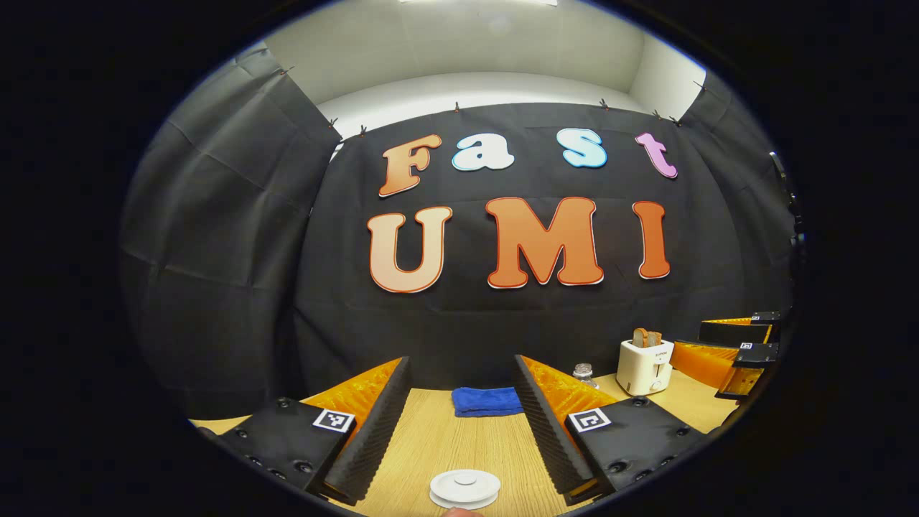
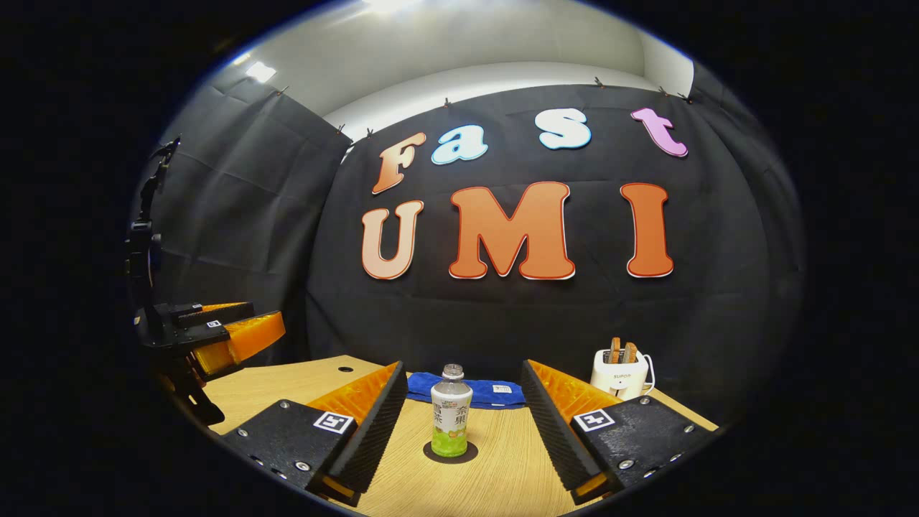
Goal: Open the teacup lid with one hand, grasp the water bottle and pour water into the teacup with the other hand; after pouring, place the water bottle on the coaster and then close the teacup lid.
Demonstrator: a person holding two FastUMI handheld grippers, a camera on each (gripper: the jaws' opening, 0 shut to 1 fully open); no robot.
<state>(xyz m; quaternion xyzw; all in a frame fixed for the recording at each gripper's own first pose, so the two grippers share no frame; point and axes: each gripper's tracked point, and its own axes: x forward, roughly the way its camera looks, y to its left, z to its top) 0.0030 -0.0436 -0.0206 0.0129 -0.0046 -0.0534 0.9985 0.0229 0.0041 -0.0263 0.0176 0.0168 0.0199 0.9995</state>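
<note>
Left gripper [image 1: 459, 424]: jaws are held wide apart above the worktop [image 1: 459, 445], nothing gripped. Between and just below them the white teacup lid [image 1: 464, 487] is seen from above, seated on the cup; the cup body is hidden beneath it and cut off at the lower edge of the view. A small pale sliver at that edge cannot be identified. Farther off, a folded blue cloth [image 1: 487, 401] is laid by the wall; the top of the water bottle [image 1: 583, 373] is glimpsed past the right finger, mostly hidden. A white toaster [image 1: 645, 366] with bread slices is seen to the right, and beyond it the other gripper, partly cropped.

Right gripper [image 2: 459, 424]: jaws are likewise spread wide and empty. The water bottle [image 2: 451, 420] is found upright, centred between the fingers but clear of both, standing on a dark round coaster [image 2: 470, 454] of which only the rim is exposed. The blue cloth [image 2: 488, 391] and toaster [image 2: 619, 373] are noted behind.
</note>
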